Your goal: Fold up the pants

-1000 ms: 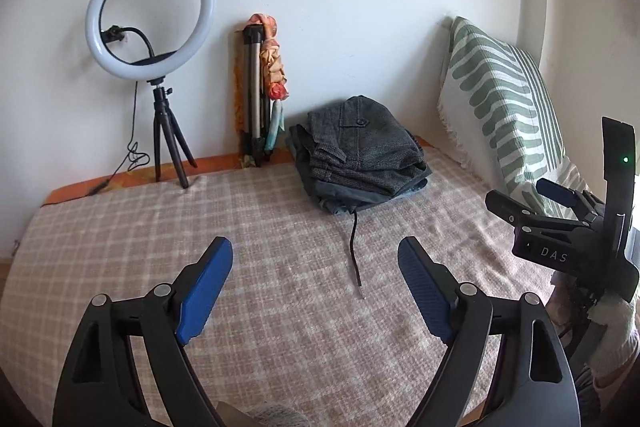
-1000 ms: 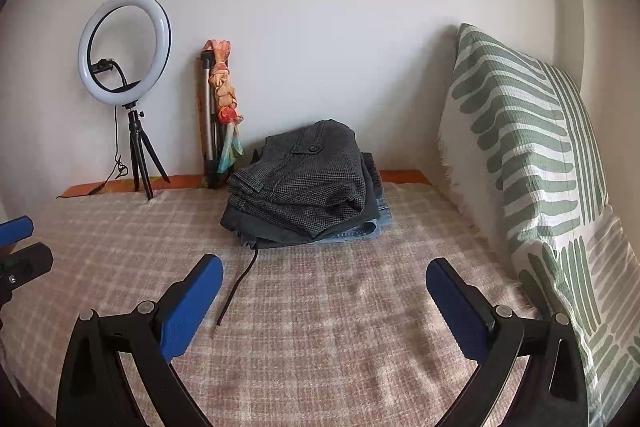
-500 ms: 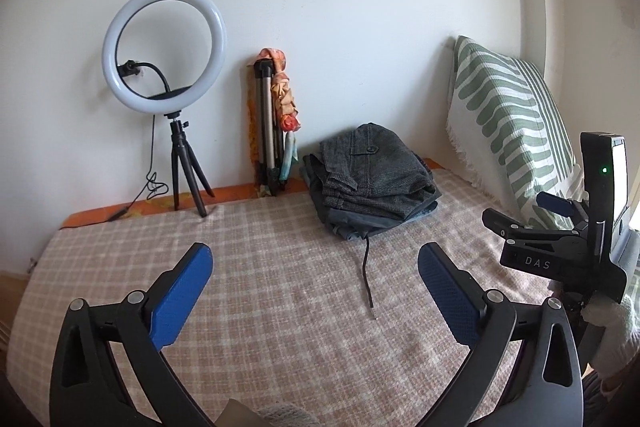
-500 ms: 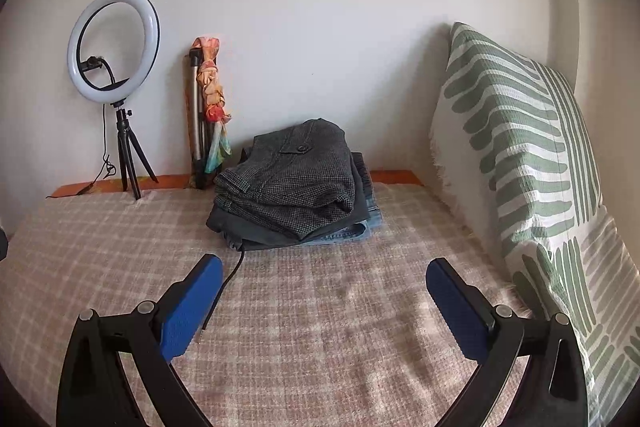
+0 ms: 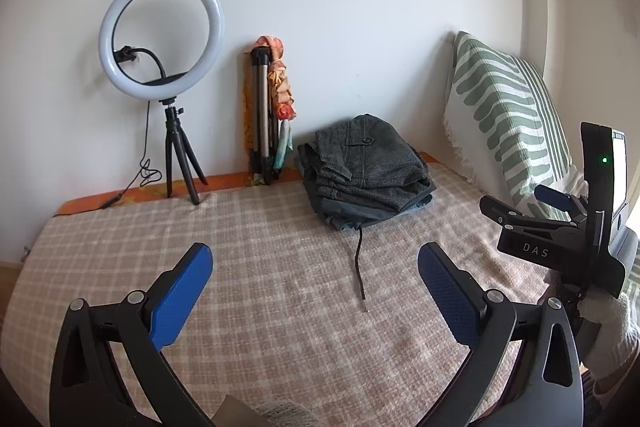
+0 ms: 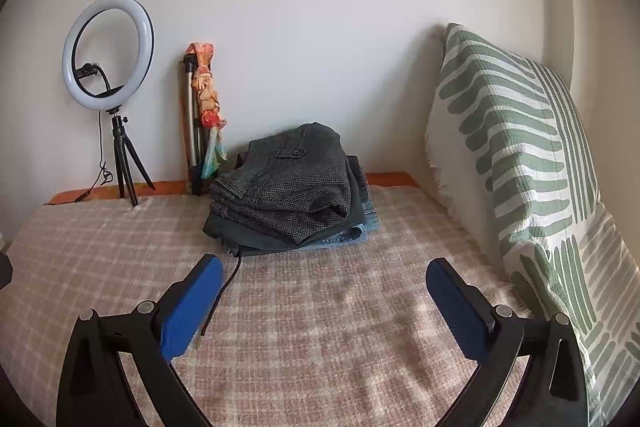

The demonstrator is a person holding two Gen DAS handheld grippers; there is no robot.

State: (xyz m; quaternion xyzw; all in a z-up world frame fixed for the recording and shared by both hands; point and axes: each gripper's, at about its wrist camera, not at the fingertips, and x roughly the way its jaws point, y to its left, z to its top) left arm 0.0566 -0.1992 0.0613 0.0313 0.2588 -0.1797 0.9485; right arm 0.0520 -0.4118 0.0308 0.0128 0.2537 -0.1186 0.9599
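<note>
Pants (image 6: 288, 183) folded atop stack at far end of bed (image 6: 320, 327), soft, limp, moderately heavy; best pinched at waistband corners; left gripper (image 5: 316, 283) and right gripper (image 6: 324, 291) fingers apart, empty.

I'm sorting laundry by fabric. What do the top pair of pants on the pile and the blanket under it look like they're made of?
The top pants look like a woven wool-type cloth, matte, with a fine dark check and a button; the exact fibre can't be told. The blanket looks like a soft, slightly fuzzy woven cotton or wool blend, with a pale beige and pink check.
</note>
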